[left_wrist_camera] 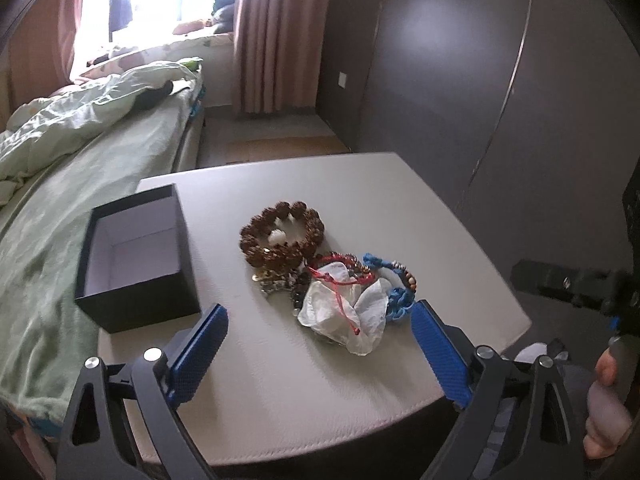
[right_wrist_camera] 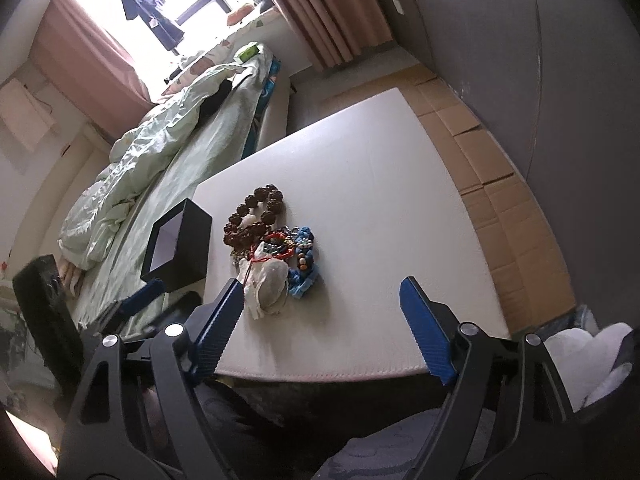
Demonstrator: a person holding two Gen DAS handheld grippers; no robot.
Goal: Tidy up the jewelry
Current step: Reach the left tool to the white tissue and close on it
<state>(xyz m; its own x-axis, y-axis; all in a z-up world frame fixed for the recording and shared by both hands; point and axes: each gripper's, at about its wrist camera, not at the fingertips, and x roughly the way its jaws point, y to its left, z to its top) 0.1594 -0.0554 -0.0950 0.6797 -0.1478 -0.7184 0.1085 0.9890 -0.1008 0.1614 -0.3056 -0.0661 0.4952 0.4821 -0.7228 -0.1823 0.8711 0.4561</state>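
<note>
A heap of jewelry lies mid-table: a brown bead bracelet [left_wrist_camera: 282, 238] [right_wrist_camera: 256, 216], a red cord bracelet [left_wrist_camera: 340, 270], a blue braided bracelet [left_wrist_camera: 394, 298] [right_wrist_camera: 304, 276] and a crumpled white pouch [left_wrist_camera: 344, 312] [right_wrist_camera: 270, 286]. An open, empty black box [left_wrist_camera: 136, 256] [right_wrist_camera: 178, 246] stands left of the heap. My left gripper [left_wrist_camera: 320, 312] hovers open just short of the pouch, nothing between its blue fingers [left_wrist_camera: 200, 352]. My right gripper [right_wrist_camera: 322, 290] is open near the table's front edge, its left finger [right_wrist_camera: 218, 324] close beside the pouch. The left gripper's blue tip [right_wrist_camera: 140, 298] shows beside the box.
The white table [left_wrist_camera: 360, 200] [right_wrist_camera: 380, 180] stands beside a bed with a green blanket [left_wrist_camera: 80, 184] [right_wrist_camera: 160, 168]. A dark wardrobe [left_wrist_camera: 480, 80] is to the right. Flattened cardboard [right_wrist_camera: 500, 220] covers the floor beyond the table. A hand [left_wrist_camera: 604, 396] holds the other gripper's handle.
</note>
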